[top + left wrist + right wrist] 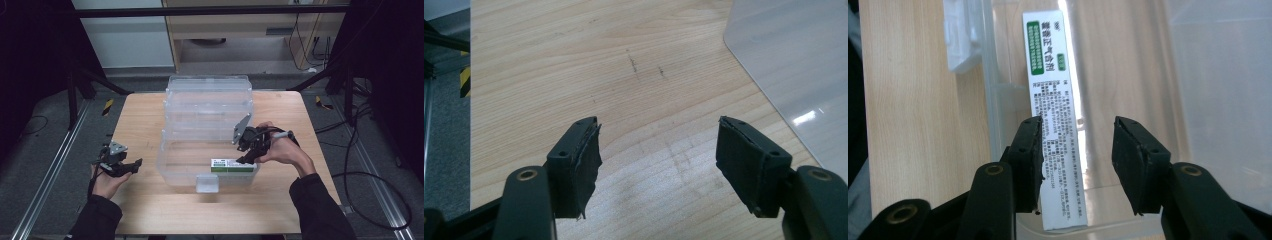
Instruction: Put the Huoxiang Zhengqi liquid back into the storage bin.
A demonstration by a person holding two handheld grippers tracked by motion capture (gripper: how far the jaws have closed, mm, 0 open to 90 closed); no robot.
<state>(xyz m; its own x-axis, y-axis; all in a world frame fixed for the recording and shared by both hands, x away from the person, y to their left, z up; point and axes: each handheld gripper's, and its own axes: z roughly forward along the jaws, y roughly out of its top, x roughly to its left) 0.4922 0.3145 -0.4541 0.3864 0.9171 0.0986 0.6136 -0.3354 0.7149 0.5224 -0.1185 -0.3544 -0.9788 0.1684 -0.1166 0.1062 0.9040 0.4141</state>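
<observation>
We have the white and green box [231,165] lying flat on the bottom of the clear plastic bin [209,100], along the bin's near wall, so the placing looks done. In the right gripper view the box [1055,125] lies under our right hand-held gripper [1078,160]; its jaws stand partly apart, with the box off to one side below the gap. One jaw overlaps the box's edge in that view, but the pads do not press on it, so we judge the box released. In the high view the right hand-held gripper [248,150] hangs over the bin's near right corner. Our left hand-held gripper [121,165] waits well apart on the left of the counter [145,115], and in the left gripper view the left hand-held gripper [659,150] has its jaws wide with nothing between them above bare wood. What seems left is to draw the right hand clear of the bin; whether the small latch [207,183] at the bin's front calls for anything more, we cannot tell.
</observation>
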